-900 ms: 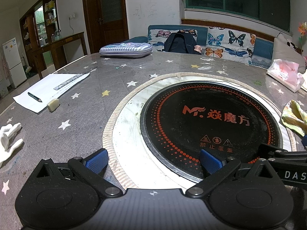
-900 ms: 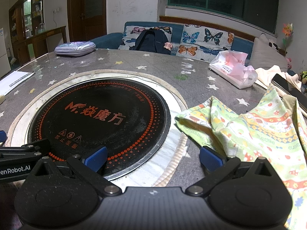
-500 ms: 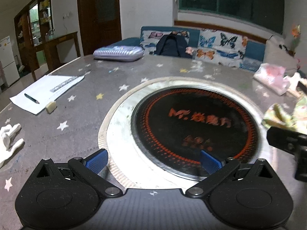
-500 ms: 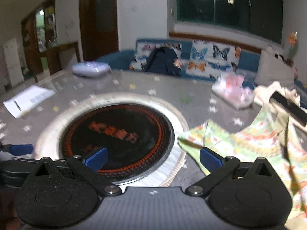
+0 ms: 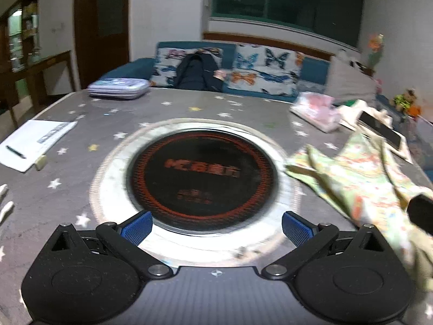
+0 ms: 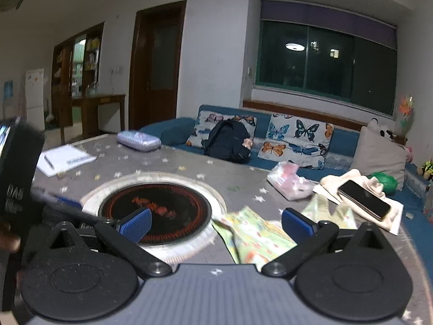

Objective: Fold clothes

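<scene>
A patterned garment [image 5: 360, 178] is seen crumpled and unfolded on the star-print table [image 5: 67, 189], right of the left tongs [image 5: 216, 226] and just ahead of the right tongs [image 6: 216, 223]; both are spread wide, nothing gripped, folding judged not yet begun

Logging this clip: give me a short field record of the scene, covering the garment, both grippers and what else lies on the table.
garment: printed green cloth, crumpled, unfolded, right of the round cooktop
left gripper: open, empty, over the cooktop's near rim
right gripper: open, nothing gripped, cloth's edge showing between its fingers
table: phone on a cream cloth, pencil case, paper with a pen
</scene>
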Tool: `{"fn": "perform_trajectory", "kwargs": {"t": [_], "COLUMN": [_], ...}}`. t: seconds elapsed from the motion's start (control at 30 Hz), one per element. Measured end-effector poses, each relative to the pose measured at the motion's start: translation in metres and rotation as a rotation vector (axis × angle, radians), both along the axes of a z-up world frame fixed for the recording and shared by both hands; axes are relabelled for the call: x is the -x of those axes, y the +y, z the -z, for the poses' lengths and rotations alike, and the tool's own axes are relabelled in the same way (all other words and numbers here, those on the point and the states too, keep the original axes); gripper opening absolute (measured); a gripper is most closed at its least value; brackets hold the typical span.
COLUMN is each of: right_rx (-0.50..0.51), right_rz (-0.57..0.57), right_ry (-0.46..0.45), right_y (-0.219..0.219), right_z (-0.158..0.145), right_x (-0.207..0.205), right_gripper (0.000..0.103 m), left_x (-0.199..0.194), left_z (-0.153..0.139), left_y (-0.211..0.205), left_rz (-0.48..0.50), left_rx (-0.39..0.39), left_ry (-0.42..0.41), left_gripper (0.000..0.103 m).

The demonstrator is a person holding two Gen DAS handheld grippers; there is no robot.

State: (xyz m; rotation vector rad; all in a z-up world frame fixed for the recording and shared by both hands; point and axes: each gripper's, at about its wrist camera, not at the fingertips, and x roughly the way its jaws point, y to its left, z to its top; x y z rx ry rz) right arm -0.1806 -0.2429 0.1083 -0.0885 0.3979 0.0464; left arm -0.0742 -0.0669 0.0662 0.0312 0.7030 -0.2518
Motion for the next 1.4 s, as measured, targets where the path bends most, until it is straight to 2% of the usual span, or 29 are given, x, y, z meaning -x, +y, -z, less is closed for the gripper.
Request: {"fn": "perform_trajectory", "kwargs": {"t": [0.23, 0.5, 0.67, 1.03, 1.27, 1.4], "right_rx": [-0.004, 0.048, 0.084, 0.059, -0.015, -0.022], "right_rz": [-0.025, 0.050, 0.081, 0.127, 0.137, 0.130], "right_ry": [0.044, 0.106, 0.159, 0.268, 0.306, 0.323], "right_y": [-0.036, -0.067, -0.082, -0.107, -0.116, -0.118], "right_z": [-0.006, -0.004, 0.003, 0.014, 0.025, 0.031], "right_x": [0.040, 0.085, 0.102, 0.103, 0.094, 0.087], "right_gripper": [0.103, 0.103, 0.103, 0.102, 0.094, 0.089], "left_x": [0.020, 0.051, 0.055, 0.055, 0.054, 0.049], "left_z": [-0.010, -0.024, -0.026, -0.031, -0.025, -0.021], "left_y": [-0.035, -0.071, -0.094, -0.132, -0.147, -0.155], "left_rz": [0.117, 0.210, 0.263, 0.350, 0.398, 0.427], "left_rx": [-0.007, -0.041, -0.051, -0.139, -0.165, -0.182], "left_ry": [0.001, -0.050, 0.009, 0.007, 0.015, 0.024], "left_gripper": [0.103, 0.103, 0.103, 0.103, 0.103, 0.099]}}
